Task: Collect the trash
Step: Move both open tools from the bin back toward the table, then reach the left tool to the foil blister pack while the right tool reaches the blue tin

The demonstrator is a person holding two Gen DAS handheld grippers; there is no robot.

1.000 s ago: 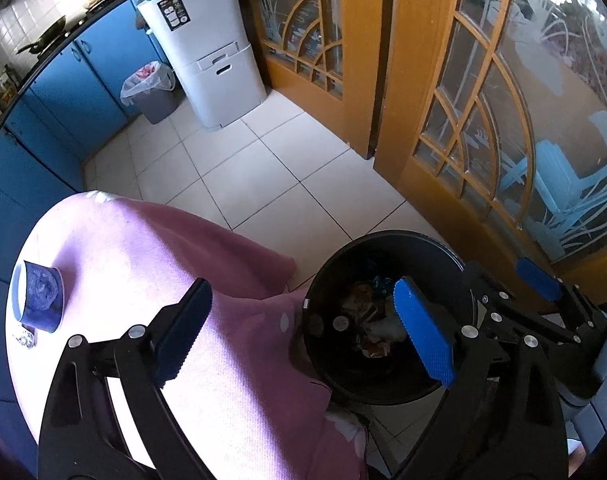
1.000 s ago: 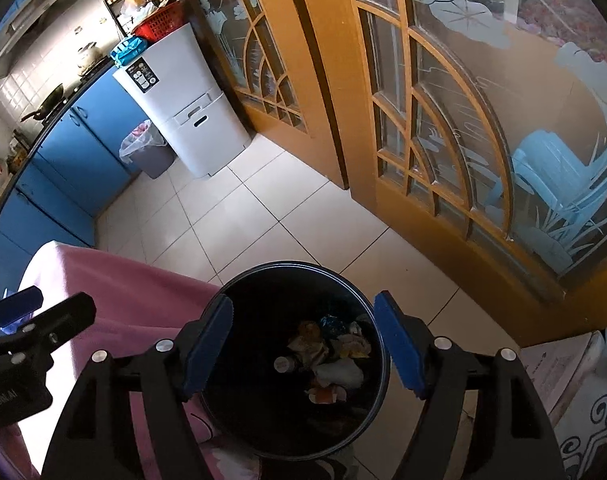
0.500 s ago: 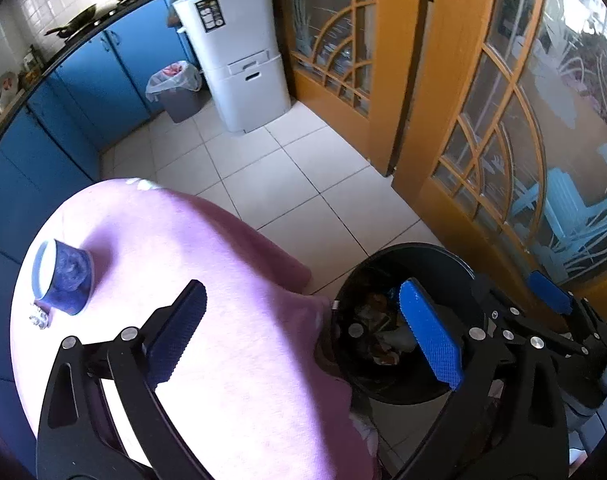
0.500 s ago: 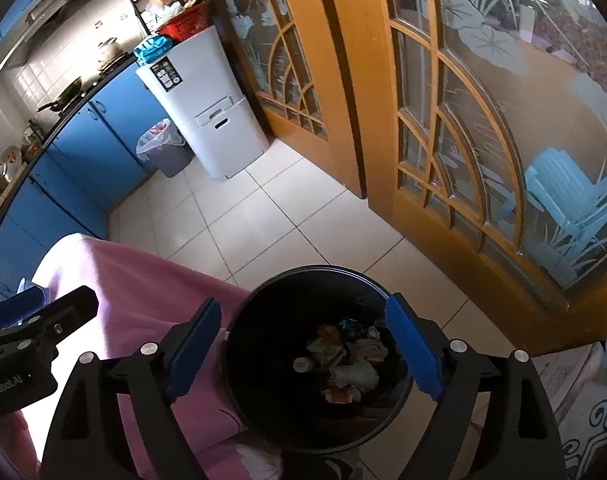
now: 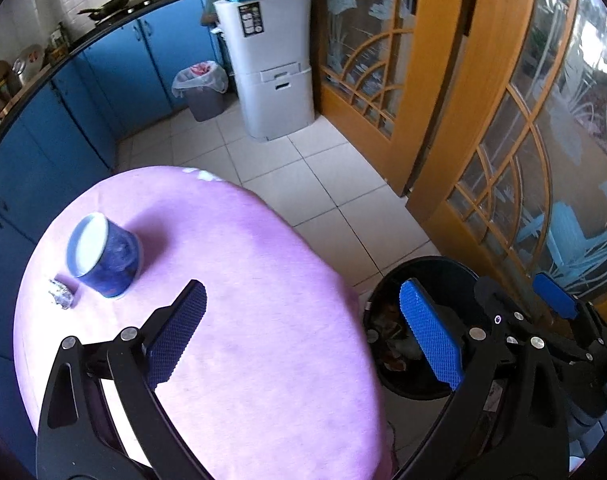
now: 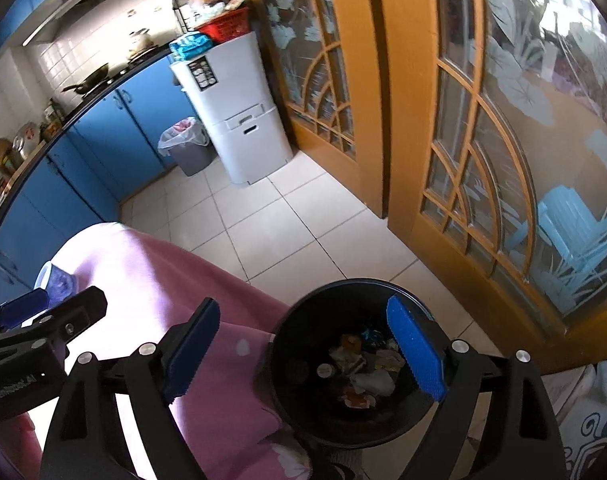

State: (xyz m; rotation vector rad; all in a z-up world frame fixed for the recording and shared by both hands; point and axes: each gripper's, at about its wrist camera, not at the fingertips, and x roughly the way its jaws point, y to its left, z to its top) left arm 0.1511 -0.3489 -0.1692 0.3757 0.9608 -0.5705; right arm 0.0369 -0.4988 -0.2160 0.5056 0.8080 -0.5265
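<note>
Both claws are gaping wide and empty; the right claw (image 6: 303,354) has just been opening over the black bin (image 6: 299,320). A crumpled scrap (image 5: 60,295) is lying on the bench (image 5: 263,280) beside the blue cup (image 5: 103,256), ahead-left of the left claw (image 5: 303,336), the nearer one

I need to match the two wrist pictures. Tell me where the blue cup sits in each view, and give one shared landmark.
Left wrist: blue cup at left, on the pink tablecloth.
Right wrist: blue cup at far left edge, partly hidden behind the left gripper.
Shared landmark: the black trash bin.
</note>
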